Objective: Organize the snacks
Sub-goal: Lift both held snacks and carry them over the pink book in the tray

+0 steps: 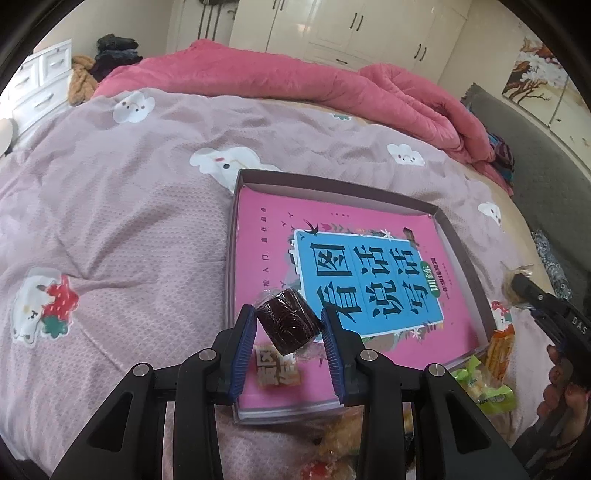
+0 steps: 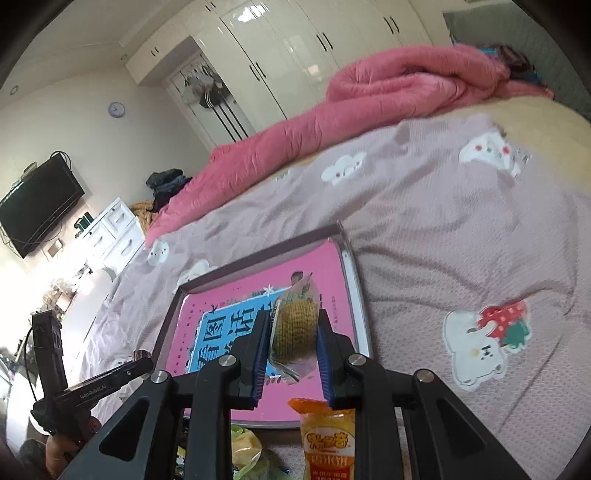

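Pink book lining shallow box [image 1: 463,254] lying on the bed's near side | left gripper [image 1: 290,334] clamping dark wrapped cake [image 1: 288,319] over box's near edge | right gripper [image 2: 291,343] pinching wrapped golden biscuit [image 2: 295,325] above box | loose snack packets [image 1: 484,387] lying by box's near corner

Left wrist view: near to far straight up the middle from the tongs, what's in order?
Left tongs gripping the dark wrapped cake → blue title panel of the pink book → far wall of the shallow box → mauve bedspread → pink blanket → white wardrobe.
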Action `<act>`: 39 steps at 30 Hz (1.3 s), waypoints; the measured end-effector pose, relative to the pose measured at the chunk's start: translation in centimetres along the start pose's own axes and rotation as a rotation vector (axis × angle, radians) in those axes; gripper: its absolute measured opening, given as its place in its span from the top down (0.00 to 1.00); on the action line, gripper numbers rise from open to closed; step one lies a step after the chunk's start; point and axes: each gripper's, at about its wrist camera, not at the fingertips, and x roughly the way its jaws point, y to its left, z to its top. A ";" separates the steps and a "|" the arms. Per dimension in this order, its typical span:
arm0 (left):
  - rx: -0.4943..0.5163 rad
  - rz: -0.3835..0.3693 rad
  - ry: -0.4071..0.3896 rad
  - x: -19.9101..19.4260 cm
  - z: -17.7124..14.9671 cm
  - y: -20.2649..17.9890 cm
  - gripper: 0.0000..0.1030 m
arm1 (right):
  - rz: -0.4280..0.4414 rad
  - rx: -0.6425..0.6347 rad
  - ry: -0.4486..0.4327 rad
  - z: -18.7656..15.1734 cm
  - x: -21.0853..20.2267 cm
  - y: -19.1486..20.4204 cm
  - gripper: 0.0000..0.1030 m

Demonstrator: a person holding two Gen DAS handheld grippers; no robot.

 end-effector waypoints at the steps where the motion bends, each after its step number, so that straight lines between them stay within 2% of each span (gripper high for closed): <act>1: 0.000 -0.002 0.004 0.2 0.0 0.0 0.64 | 0.003 0.004 0.013 0.0 0.4 -0.1 0.76; 8: 0.005 -0.016 0.039 1.3 -0.3 0.2 0.64 | 0.060 0.058 0.149 -0.1 3.5 -1.3 0.76; 11: 0.011 -0.020 0.048 1.6 -0.4 0.1 0.64 | 0.065 0.060 0.176 -0.3 3.9 -1.4 0.76; 22: 0.024 -0.010 0.069 2.5 -0.6 -0.2 0.64 | -0.040 -0.035 0.250 -1.1 5.5 -0.3 0.76; 30: 0.027 -0.012 0.084 3.0 -0.8 -0.1 0.64 | -0.043 -0.075 0.276 -1.4 5.7 0.4 0.75; 39: 0.039 -0.011 0.082 3.2 -0.8 -0.1 0.64 | -0.063 -0.061 0.258 -1.3 5.3 -0.1 0.75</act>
